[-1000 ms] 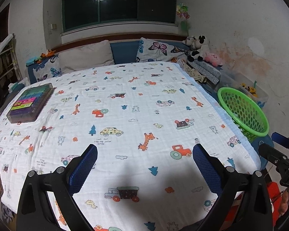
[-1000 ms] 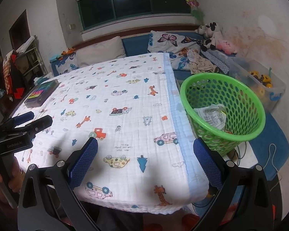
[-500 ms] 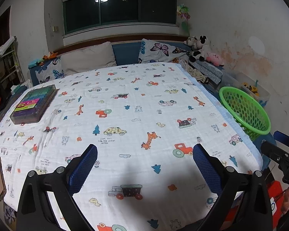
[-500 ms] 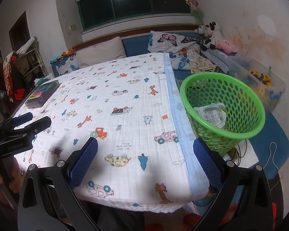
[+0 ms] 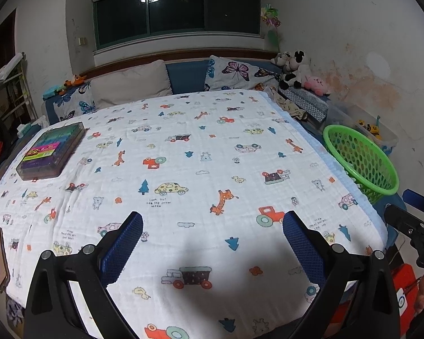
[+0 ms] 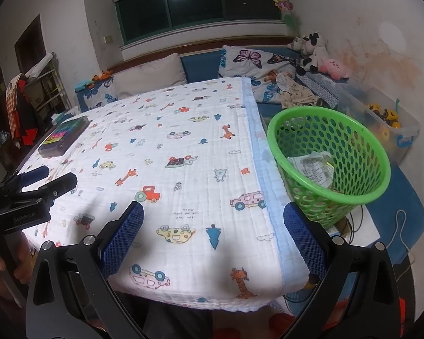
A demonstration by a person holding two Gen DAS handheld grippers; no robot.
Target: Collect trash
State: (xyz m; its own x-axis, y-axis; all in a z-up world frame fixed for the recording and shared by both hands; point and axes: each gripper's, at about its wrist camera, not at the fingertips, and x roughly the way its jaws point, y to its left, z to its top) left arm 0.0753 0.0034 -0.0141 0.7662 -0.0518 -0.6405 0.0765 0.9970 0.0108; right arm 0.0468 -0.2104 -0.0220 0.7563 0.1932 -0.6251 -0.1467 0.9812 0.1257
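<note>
1. The left tongs (image 5: 212,243) sit at the bottom centre of their frame, blue pads spread wide and gripping nothing, above the printed blanket (image 5: 183,169).
2. The right tongs (image 6: 213,234) are likewise released and empty, low in their frame over the blanket's near edge.
3. The green basket (image 6: 353,195) stands just beside the bed at the right of the frame; crumpled paper trash (image 6: 311,166) lies inside, with possibly more beneath, hard to tell.
4. A colourful box (image 5: 52,151) rests on the blanket at the left of the frame.
</note>
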